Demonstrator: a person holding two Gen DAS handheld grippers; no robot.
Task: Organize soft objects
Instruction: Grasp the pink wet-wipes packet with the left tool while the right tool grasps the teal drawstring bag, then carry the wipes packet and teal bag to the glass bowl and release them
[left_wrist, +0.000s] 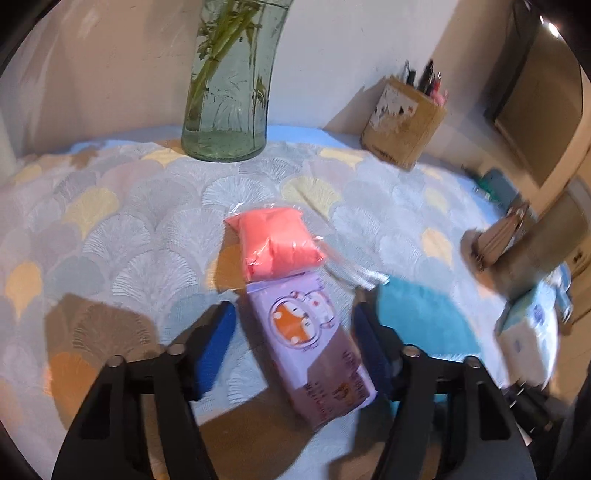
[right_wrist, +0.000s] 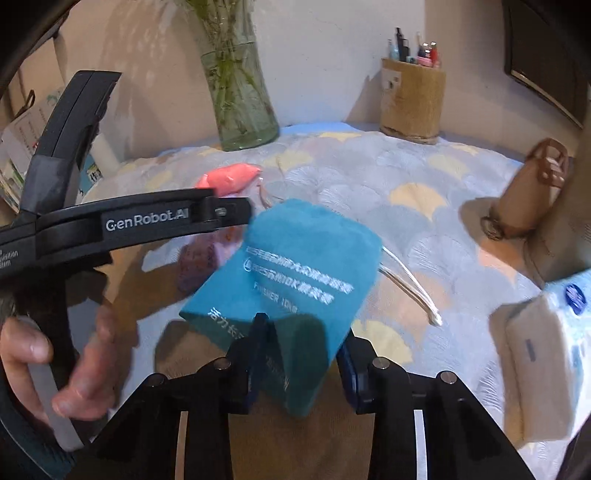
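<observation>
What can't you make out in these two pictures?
- Purple pack, left view: its small print is blurred; whether the left hand-held gripper touches it is unclear.
- Purple pack, right view: mostly hidden behind the teal towel and the left hand-held gripper's body.
- Towel, right view: lower end hidden between the right hand-held gripper fingers; printing smeared.
- Tissue pack, right view: cut by the edge, blurred.
- Pens in the holder: too small.

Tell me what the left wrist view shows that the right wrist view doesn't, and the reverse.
Only the left wrist view: the open left gripper around a purple tissue pack, its cartoon print visible.
Only the right wrist view: the right gripper shut on a teal towel, and the person's hand.
Both: pink packet, glass vase, pen holder, patterned tablecloth.
</observation>
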